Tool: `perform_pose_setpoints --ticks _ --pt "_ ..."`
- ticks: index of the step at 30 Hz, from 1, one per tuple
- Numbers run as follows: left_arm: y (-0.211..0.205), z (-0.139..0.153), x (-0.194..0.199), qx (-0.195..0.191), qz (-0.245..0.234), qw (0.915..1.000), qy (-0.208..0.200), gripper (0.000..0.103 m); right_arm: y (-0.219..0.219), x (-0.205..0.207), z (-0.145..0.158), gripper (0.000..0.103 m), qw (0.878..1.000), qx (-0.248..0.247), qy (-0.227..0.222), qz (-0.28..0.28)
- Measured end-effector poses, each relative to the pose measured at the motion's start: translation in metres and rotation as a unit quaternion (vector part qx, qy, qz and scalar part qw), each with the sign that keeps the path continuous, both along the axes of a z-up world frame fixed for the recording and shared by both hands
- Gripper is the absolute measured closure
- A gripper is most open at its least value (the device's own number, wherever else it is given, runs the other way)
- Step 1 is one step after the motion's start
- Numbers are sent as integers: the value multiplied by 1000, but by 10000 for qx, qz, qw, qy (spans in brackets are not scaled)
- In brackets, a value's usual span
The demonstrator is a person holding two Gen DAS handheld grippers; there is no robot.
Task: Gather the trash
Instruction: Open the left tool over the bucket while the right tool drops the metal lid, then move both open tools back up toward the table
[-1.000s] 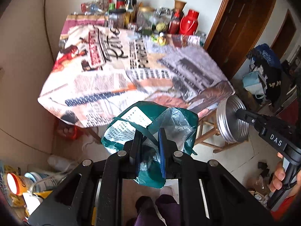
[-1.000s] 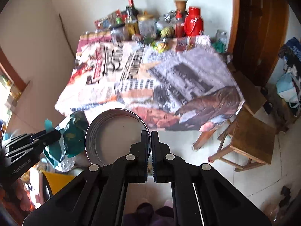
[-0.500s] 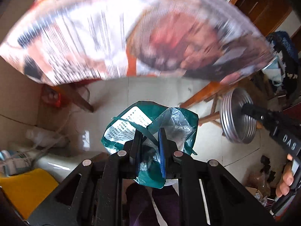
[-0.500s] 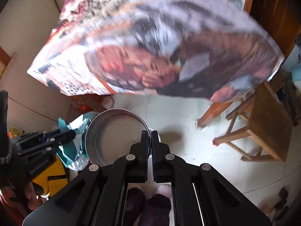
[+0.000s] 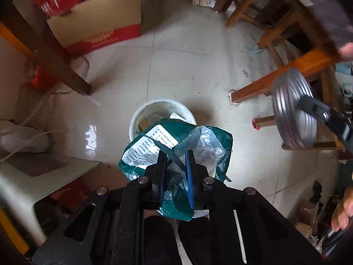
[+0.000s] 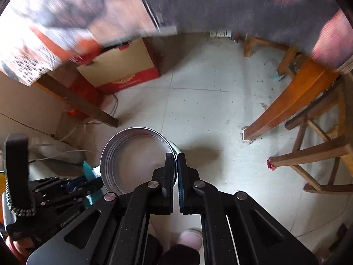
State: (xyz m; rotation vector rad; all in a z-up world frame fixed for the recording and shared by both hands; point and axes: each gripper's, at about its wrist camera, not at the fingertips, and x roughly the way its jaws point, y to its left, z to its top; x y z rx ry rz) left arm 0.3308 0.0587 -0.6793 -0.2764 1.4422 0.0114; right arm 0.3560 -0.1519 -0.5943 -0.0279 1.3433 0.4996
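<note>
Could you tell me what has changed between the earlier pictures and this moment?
Both grippers have come down from above the table to floor level. The left gripper, with the green plastic bag, is now over the white bin on the floor. The right gripper brought the metal lid down beside it. Nothing was taken hold of or let go: both grips are unchanged.

It was a lived-in home, likely a dining corner: a pale tiled floor [image 5: 198,70], wooden stools [image 6: 320,154], a cloth-draped counter [image 6: 198,4], a cardboard box [image 5: 94,26] stored beneath it, and a white waste bucket [image 5: 141,114] on the floor.
</note>
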Motion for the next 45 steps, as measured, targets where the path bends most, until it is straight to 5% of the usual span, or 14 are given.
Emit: perform_pose_setpoints --ticks 7,10,20,23,25,27,34,45 --pt "11 -67 20 -199 199 9995 162 84 10 0 -45 100 9997 -82 214 0" --pt "15 -85 25 -351 298 9983 368 63 13 0 -56 100 9997 -102 200 16" --pt "36 -73 3 90 436 9985 325 57 44 -1 -73 99 9993 -2 285 242" --pt "47 -57 -4 182 462 9984 272 57 57 -1 -68 96 9983 135 457 327" --pt "54 -44 -8 185 516 9982 244 57 62 -1 -68 67 9972 7 655 348" --pt "60 -29 -9 102 577 9981 170 57 64 -2 -61 53 9971 -52 675 334" --pt "55 38 -1 341 474 9981 -177 58 54 -1 -1 53 9981 -134 501 347" --pt "39 202 -7 262 226 9963 -786 57 32 -3 159 53 9999 -28 4 115"
